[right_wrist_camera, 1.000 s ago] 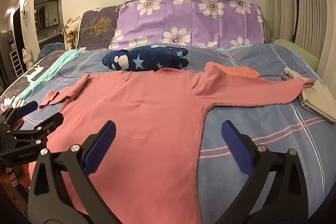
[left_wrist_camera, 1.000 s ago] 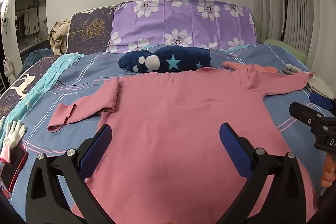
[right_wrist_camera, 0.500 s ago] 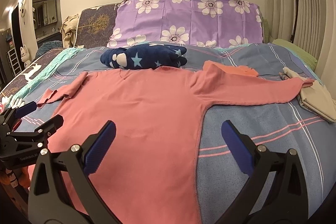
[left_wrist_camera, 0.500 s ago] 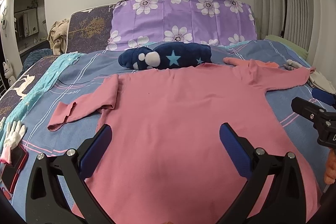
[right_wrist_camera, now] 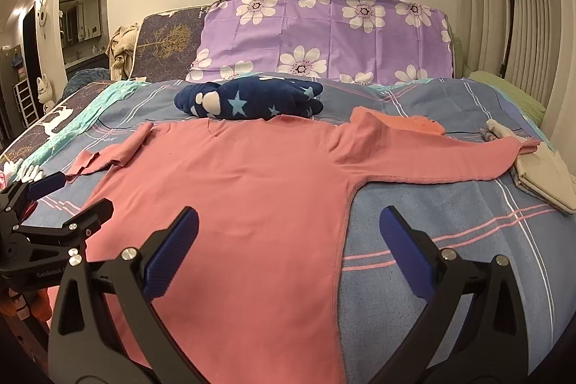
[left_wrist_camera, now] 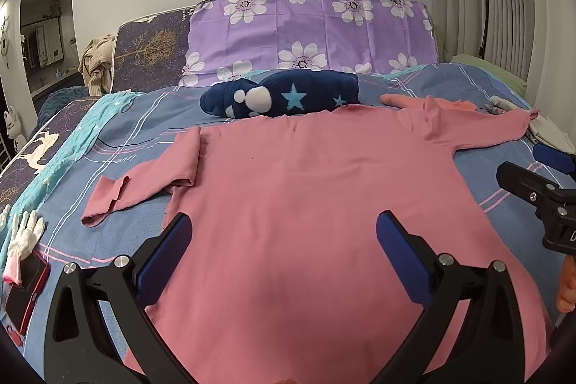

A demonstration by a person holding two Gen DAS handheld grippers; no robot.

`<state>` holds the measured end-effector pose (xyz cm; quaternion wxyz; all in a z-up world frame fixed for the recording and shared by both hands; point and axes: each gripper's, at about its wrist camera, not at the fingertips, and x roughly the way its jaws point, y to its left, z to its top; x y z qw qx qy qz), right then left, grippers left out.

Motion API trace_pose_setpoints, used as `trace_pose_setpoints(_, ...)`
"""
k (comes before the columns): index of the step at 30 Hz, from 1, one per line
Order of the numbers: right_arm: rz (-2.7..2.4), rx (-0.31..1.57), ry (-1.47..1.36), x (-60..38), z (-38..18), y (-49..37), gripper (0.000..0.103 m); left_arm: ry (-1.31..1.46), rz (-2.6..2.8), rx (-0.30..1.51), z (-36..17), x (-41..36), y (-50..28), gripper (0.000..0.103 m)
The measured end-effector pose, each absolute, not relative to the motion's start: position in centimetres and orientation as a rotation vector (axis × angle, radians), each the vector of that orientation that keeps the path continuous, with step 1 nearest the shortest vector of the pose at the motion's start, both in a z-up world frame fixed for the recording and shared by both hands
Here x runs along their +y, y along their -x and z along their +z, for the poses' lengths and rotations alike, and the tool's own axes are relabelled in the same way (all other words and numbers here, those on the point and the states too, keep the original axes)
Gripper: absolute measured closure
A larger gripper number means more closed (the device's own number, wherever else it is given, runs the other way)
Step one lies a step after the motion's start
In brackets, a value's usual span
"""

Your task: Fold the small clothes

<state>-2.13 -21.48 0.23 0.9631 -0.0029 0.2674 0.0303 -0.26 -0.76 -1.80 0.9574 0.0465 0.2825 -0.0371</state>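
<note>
1. Sleeve (left_wrist_camera: 144, 182) on the left lies crumpled against the shirt's side; judged first job: draw it flat, then fold inward.
2. Left gripper (left_wrist_camera: 284, 251) hovers spread wide, holding nothing, over the pink shirt (left_wrist_camera: 316, 204) laid flat on the bed (left_wrist_camera: 118, 135).
3. Right gripper (right_wrist_camera: 288, 240) straddles the shirt's side seam, likewise released; pinch near the hem, keeping edges aligned.

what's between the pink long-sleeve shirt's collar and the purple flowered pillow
A dark blue plush star-print bundle lies there on the bed, touching the pink shirt collar, before the pillow; both views show it.
</note>
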Motion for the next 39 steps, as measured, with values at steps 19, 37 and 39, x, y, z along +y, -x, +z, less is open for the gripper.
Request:
trace_pose_setpoints(19,0.059,0.556,0.038,-20.8,-0.1,1.8,0.002,-0.106,-0.082,0.595,-2.2,-0.8,-0.2,0.001)
trace_pose_setpoints(37,0.056,0.573,0.064,-20.1,-0.3,1.1,0.002,-0.081,-0.113,0.644,-2.9,0.3,-0.9,0.001)
trace_pose_setpoints(39,0.056,0.57,0.069,-20.0,-0.3,1.1,0.002,-0.079,-0.109,0.643,-2.9,0.5,-0.9,0.001)
